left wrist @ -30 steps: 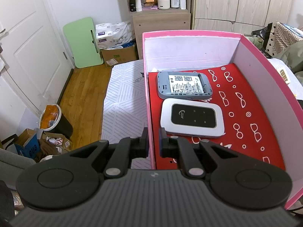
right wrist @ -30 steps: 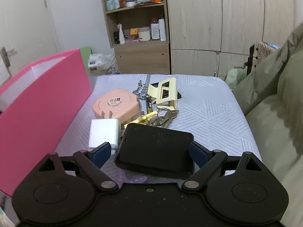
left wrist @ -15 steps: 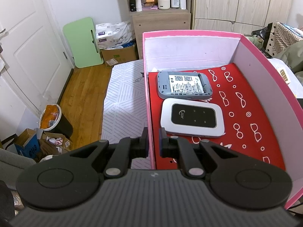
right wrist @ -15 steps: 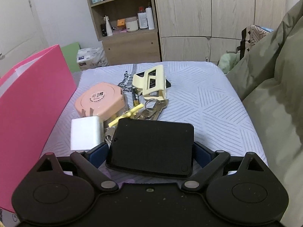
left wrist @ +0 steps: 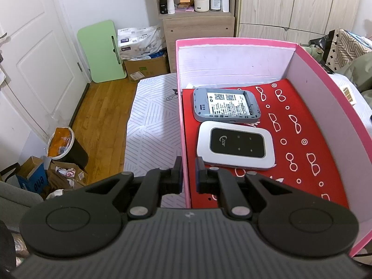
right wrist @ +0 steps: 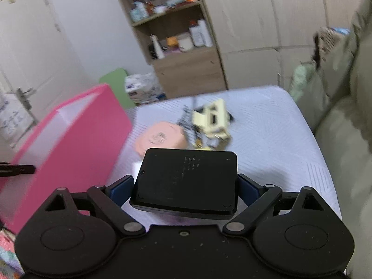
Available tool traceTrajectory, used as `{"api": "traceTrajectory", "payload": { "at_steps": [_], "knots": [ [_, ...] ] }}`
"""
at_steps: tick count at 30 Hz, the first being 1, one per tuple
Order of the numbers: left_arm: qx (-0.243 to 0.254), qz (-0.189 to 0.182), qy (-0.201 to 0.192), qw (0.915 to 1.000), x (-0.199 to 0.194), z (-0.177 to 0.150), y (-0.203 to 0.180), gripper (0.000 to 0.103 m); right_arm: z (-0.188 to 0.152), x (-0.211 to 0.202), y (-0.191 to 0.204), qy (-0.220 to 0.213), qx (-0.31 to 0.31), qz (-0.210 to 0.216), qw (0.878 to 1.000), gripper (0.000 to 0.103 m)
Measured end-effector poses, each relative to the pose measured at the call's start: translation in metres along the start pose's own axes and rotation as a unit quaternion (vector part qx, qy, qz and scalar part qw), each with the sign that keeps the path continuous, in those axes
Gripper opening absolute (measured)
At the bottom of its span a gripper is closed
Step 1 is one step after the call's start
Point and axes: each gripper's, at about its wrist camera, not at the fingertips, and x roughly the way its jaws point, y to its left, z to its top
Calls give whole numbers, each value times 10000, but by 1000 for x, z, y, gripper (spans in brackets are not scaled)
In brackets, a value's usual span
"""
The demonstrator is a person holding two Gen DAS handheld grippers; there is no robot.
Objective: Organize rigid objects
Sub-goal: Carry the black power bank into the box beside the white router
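Note:
My left gripper (left wrist: 187, 174) is shut on the near-left wall of the pink box (left wrist: 180, 107). Inside, on the red lining, lie a grey router (left wrist: 226, 105) with a label and a white pocket router (left wrist: 236, 147) with a black face. My right gripper (right wrist: 186, 186) is shut on a flat black device (right wrist: 186, 181) and holds it lifted above the bed. The pink box (right wrist: 69, 144) stands to its left. Beyond lie a peach round case (right wrist: 160, 140), a cream hole punch (right wrist: 212, 121), keys and a white charger, mostly hidden behind the black device.
The bed has a pale striped sheet (right wrist: 267, 134). A green-grey blanket (right wrist: 344, 139) bulges at the right. A shelf unit (left wrist: 197, 7) and wardrobe stand behind. The wooden floor (left wrist: 97, 116), a bin and cardboard boxes lie left of the bed.
My right gripper has lifted the black device off the bed and swung up and toward the pink box; the view is blurred. My left gripper has not moved.

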Motion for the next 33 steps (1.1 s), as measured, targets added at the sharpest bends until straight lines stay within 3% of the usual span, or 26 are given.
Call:
{"api": "traceTrajectory", "payload": {
  "at_steps": [4,7,10,17,20,22,26,30,33],
  "knots": [
    [-12,-1,2,10000,0,1,0,8,23,-19,34,-258,-877,320,9953,96],
    [-24,-8,-3,10000,0,1,1,8,45,-32,74,-555,-2009,549,9765,96],
    [-70,-54,-8,10000,0,0,3,8,63,-28,111,-516,-2753,1161,9529,96],
    [-117,-84,-10,9999,0,0,4,8,82,24,178,619,-3330,2311,9121,96],
    [-115,-84,-11,9999,0,1,4,8,76,51,204,1217,-3917,2543,8758,96],
    [-134,-95,-14,9999,0,1,5,8,74,70,217,1677,-4021,2588,8621,96],
    [-228,-169,52,9996,2,1,8,8,74,114,231,2608,-3697,2792,8470,96],
    [-265,-199,79,9994,3,1,9,8,56,140,245,3188,-3673,2845,8262,96],
    [-264,-196,78,9994,3,2,8,8,47,151,252,3447,-3604,2799,8203,96]
  ]
}}
